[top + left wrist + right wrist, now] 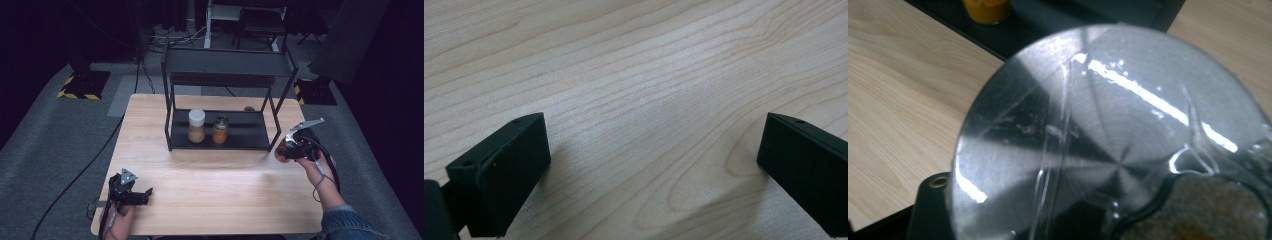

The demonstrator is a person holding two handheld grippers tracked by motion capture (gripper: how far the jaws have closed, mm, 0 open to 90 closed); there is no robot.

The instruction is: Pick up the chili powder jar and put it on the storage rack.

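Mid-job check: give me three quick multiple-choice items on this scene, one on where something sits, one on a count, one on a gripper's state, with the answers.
1. Where do the jars on the rack stand?
A. on its top shelf
B. on its bottom shelf
C. on the table beside it

2. How many jars stand on the rack?
A. one
B. two
C. four

3. How are the left gripper's jaws?
A. wide apart over bare wood
B. closed on a jar
C. closed on a cloth

Answers: 1 B, the white-lidded jar and the dark-lidded jar stand side by side on the low shelf of the black rack. 2 B, just those two are there; a third jar is gripped in the right gripper, off the rack's right end. 3 A, the left gripper has nothing between its jaws but the table.
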